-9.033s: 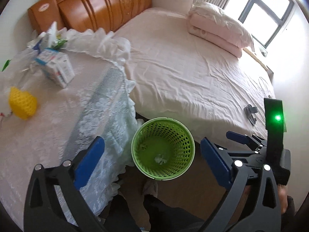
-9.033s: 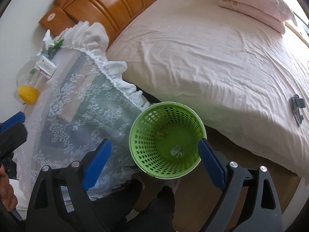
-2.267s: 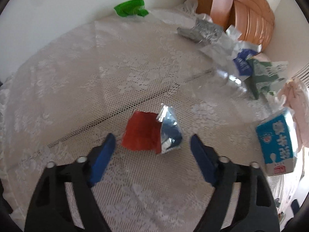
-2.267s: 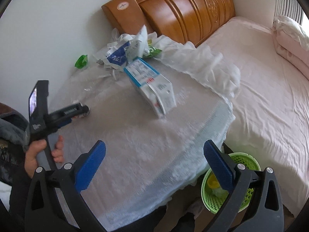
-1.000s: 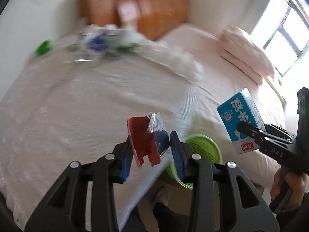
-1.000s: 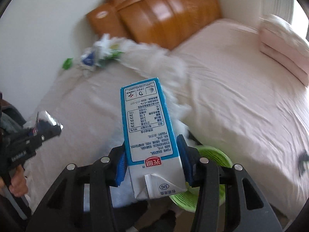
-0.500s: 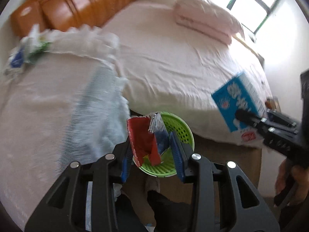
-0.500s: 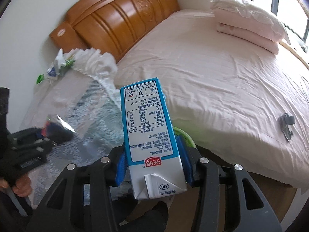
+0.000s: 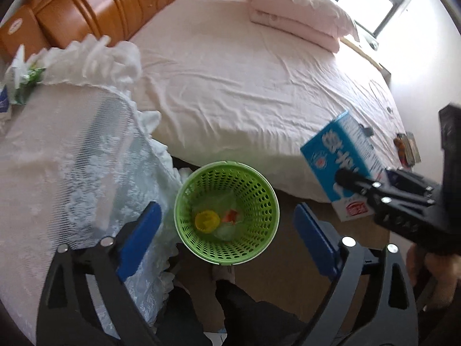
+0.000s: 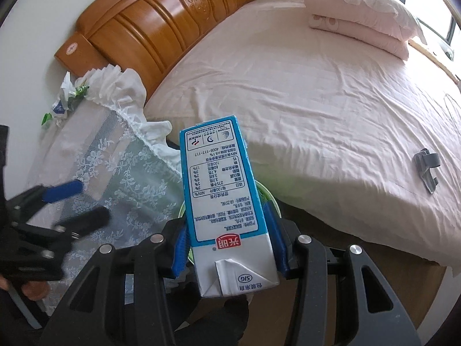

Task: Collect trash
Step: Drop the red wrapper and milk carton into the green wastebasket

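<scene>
My left gripper (image 9: 227, 227) is open and empty, held above the green mesh trash basket (image 9: 259, 248) on the floor. Inside the basket lie a yellow piece (image 9: 206, 221), a red wrapper (image 9: 230, 216) and clear plastic. My right gripper (image 10: 227, 239) is shut on a blue and white milk carton (image 10: 222, 199), which hides most of the basket (image 10: 268, 196) below it. The carton (image 9: 343, 161) and right gripper also show at the right of the left wrist view. More trash (image 9: 17, 86) lies at the far end of the lace-covered table (image 9: 57, 158).
A bed with a pink sheet (image 9: 259, 86) and folded pillows (image 9: 294, 26) stands beside the basket, with a wooden headboard (image 10: 155, 31) behind. A grey clip (image 10: 426, 167) lies on the bed. The person's dark-clothed legs (image 9: 230, 311) are under the grippers.
My left gripper has opened and the red and silver wrapper has dropped into the basket. My right gripper still holds the milk carton, now over the basket.
</scene>
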